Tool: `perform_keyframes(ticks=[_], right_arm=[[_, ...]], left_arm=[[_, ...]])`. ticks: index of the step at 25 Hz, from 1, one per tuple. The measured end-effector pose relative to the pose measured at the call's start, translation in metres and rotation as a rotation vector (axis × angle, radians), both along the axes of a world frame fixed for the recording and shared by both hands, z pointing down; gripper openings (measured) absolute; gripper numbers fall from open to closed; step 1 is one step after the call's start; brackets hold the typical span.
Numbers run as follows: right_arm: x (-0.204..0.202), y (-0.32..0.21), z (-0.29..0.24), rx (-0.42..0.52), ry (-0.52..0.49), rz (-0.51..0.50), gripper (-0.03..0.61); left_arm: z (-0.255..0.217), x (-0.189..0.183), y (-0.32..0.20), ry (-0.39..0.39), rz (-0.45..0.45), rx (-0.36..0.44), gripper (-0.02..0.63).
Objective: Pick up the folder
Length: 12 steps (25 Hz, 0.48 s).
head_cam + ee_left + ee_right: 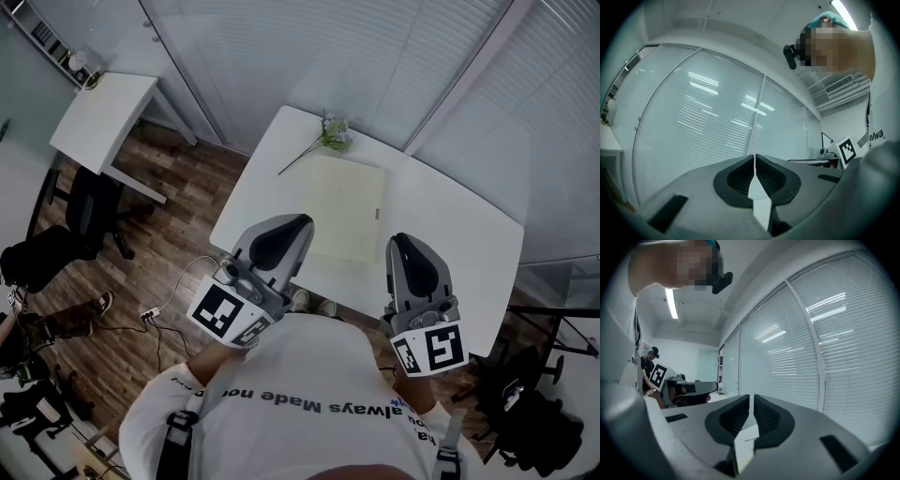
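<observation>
Two clenched, empty tools [302,223] [400,242] hover near one folder [347,208] and one flower sprig [330,136].

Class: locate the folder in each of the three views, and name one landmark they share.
Head view: folder lies at centre, on the white table.
Left gripper view: cannot be made out.
Right gripper view: cannot be made out.
Shared landmark: the slatted blinds behind the table.

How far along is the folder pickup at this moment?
Done: nothing yet. The folder lies flat on the table, untouched. In hand: nothing. The left gripper and right gripper are shut and empty, over the table's near edge. Left: open, reach in, grip the folder and lift it.
</observation>
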State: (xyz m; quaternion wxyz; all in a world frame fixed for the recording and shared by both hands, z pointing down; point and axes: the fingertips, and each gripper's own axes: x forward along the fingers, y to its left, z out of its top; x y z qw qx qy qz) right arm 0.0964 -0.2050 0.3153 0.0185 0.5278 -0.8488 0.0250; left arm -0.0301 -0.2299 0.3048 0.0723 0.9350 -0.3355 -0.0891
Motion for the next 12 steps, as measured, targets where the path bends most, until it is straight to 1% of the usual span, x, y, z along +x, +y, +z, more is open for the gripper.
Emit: perform_keyframes(ticks=[5, 12], right_arm=[[0.007, 0.001, 0.000, -0.001, -0.003, -0.002, 0.034], [0.011, -0.002, 0.009, -0.014, -0.008, -0.002, 0.034]], left_arm=[[0.003, 0.007, 0.000, -0.002, 0.000, -0.013, 0.017], [0.012, 0.007, -0.003, -0.010, 0.002, -0.030, 0.018]])
